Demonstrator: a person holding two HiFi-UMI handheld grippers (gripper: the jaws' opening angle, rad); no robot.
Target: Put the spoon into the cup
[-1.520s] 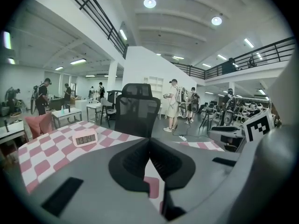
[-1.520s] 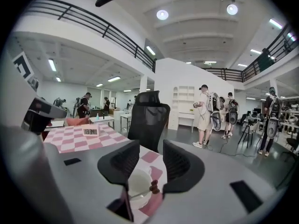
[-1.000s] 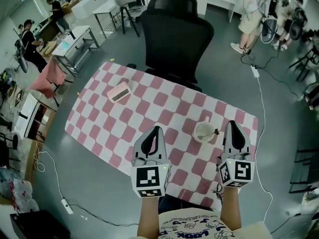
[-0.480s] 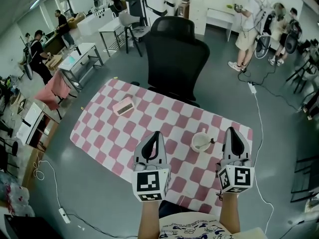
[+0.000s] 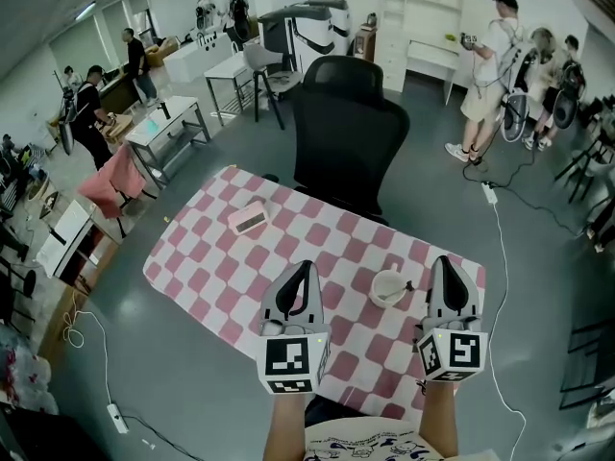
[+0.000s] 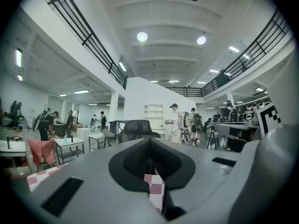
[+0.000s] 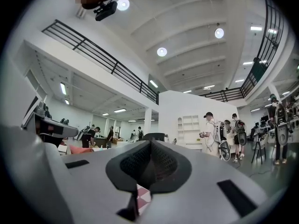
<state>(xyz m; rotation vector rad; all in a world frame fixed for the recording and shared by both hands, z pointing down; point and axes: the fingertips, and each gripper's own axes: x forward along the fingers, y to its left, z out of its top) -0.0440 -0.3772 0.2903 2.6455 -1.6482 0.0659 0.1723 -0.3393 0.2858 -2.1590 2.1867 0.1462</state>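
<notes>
Since the slim spoon [image 5: 407, 283] already lies in the round white cup [image 5: 387, 289], with its handle poking over the rim on the right, the placing looks done and the step in hand is most likely the withdrawal. The cup stands on the pink-and-white checked worktop [image 5: 235, 262], nearer the right tool [image 5: 449, 267] than the left tool [image 5: 304, 271], and touches neither.

Both tools are pressed fully together and hold nothing. In each gripper view the ribbed pads meet, with only a sliver of checked cloth showing beneath them.

To finish cleanly, both tools should be kept away from the projecting handle, since a knock there could tip the spoon out or shift the light cup. The right tool in particular should be drawn away on its own side, not across the rim.

A flat pink box [image 5: 250, 219] sits well apart near the far edge, in front of the black mesh office chair [image 5: 346, 133].

As for writing, the cubes carry black-and-white square markers without letters. The print on the person's shirt at the bottom edge is too small to read, and the box shows no legible label.
</notes>
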